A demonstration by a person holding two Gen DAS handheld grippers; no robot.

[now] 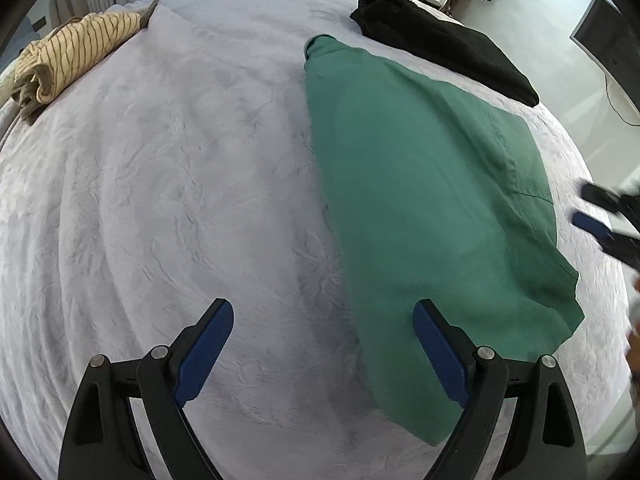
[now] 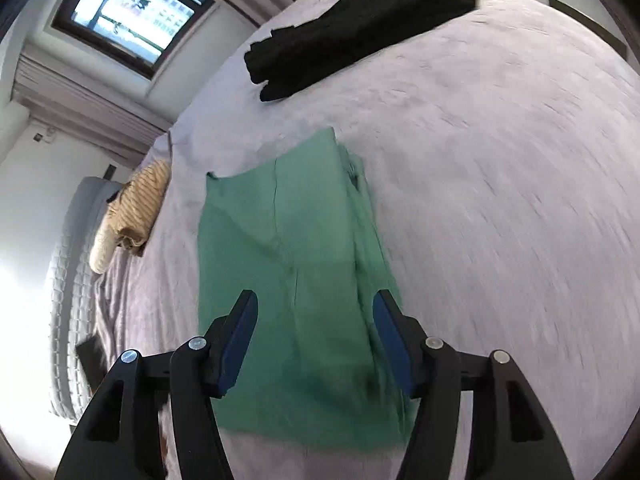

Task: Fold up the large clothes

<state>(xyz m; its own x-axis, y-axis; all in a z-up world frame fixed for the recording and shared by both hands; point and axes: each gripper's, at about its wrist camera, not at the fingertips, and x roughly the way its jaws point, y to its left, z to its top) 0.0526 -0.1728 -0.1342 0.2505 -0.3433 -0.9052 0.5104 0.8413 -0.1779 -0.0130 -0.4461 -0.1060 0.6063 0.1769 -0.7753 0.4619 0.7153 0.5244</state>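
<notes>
A green garment [image 1: 432,208] lies flat, folded into a long strip, on the grey bed cover [image 1: 180,200]. My left gripper [image 1: 323,312] is open and empty above the bed, its right finger over the garment's near edge. My right gripper [image 2: 315,304] is open and empty, hovering over the near part of the green garment [image 2: 288,264]. The right gripper also shows in the left wrist view [image 1: 596,212] at the right edge, beside the garment.
A folded black garment [image 1: 440,40] lies beyond the green one; it also shows in the right wrist view [image 2: 352,28]. A striped beige garment [image 1: 72,60] lies bunched at the bed's far left, also seen in the right wrist view [image 2: 140,208]. A window [image 2: 132,16] is beyond the bed.
</notes>
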